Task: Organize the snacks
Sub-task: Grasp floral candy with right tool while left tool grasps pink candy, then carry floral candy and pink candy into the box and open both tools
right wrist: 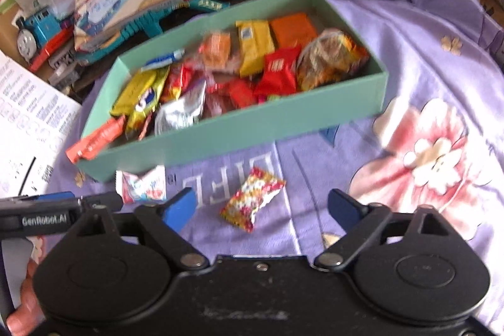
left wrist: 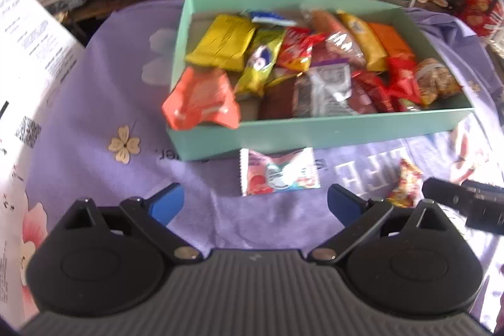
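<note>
- My left gripper (left wrist: 255, 200): jaws spread wide, nothing between them, hovering low over the purple cloth (left wrist: 104, 77).
- White-and-red sachet (left wrist: 278, 172): lies flat on the cloth at 12 o'clock from my left gripper, just beside the near wall of the green box (left wrist: 315, 131). Judged light, thin and crinkly, with soft contents. The film is probably slippery, so I would pinch across the short width near the crimped left seam, where the foil is stiffer.
- Orange packet (left wrist: 200, 99): at the box's 8 o'clock corner, draped over the rim, half out. Judged limp and light; a nudge inward may suffice.
- Box contents: a loose heap of mixed wrappers, unsorted and nearly full. All seem light; the puffed bags look crushable, so a gentle squeeze only.
- Red-yellow patterned candy (right wrist: 252, 199): on the cloth at 12 o'clock from my right gripper (right wrist: 261, 205), well apart from the box wall. Small, twisted wrapper, likely firm inside. I would take the body, not the flared ends, which would slip.
- My right gripper: jaws wide apart, empty, nearly straddling that candy.
</note>
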Available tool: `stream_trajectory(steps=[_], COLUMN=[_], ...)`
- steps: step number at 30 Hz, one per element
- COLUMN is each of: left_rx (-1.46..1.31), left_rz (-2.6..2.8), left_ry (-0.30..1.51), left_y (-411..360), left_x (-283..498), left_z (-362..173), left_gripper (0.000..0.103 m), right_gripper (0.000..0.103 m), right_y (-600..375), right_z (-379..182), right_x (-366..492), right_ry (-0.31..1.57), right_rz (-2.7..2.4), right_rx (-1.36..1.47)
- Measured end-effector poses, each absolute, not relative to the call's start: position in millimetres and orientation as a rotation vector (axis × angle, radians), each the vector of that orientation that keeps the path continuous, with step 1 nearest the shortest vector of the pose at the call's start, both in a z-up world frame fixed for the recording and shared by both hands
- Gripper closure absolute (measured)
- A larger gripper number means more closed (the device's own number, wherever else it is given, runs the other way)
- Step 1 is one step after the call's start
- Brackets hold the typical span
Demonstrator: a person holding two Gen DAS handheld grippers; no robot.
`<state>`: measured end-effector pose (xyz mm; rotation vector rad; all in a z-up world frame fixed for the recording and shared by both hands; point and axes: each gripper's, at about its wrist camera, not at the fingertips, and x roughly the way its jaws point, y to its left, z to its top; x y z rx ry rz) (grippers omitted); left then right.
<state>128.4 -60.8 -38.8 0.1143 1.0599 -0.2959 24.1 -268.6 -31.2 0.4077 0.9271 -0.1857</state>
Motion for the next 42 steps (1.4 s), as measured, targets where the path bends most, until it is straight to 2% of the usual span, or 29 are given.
stream_trajectory(steps=[5, 11, 15, 16, 21, 24, 27, 31, 42], left_rx=[0.094, 0.084, 0.087, 0.096, 0.153, 0.178, 0.190, 0.185, 0.152], left_rz=[-0.273, -0.270, -0.275, -0.274, -0.284, -0.287, -0.320, -0.339, -0.327], left_ry=[1.095, 1.120, 1.141, 1.139, 1.111, 1.078, 1.056, 1.033, 1.047], left_y=[-57.7, -63.9, -73.9, -77.0, -93.3, -99.5, -102.3, -98.7, -82.3], left_x=[141.0, 152.0, 156.8, 156.8, 154.2, 151.8, 149.3, 145.9, 131.2], left_z=[-54.7, -65.9, -76.0, -77.5, -80.9, -79.4, -76.1, -76.1, -66.3], left_gripper=[0.004, 0.004, 0.004, 0.004, 0.006, 0.020, 0.039, 0.048, 0.050], right_gripper=[0.024, 0.038, 0.070, 0.074, 0.075, 0.075, 0.074, 0.074, 0.075], right_y=[-258.8, -244.1, -239.4, -241.2, -254.9, -258.8, -260.2, -257.2, -257.7], right_z=[-50.1, -60.6, -60.7, -60.7, -60.9, -60.7, -59.7, -61.4, -57.7], right_x=[33.9, 47.6, 46.9, 45.5, 33.7, 32.0, 33.3, 37.6, 27.8], right_ry=[0.949, 0.949, 0.933, 0.931, 0.924, 0.924, 0.929, 0.927, 0.934], right_rz=[-0.192, -0.175, -0.181, -0.182, -0.171, -0.169, -0.162, -0.166, -0.168], right_rx=[0.403, 0.307, 0.210, 0.198, 0.198, 0.217, 0.220, 0.214, 0.255])
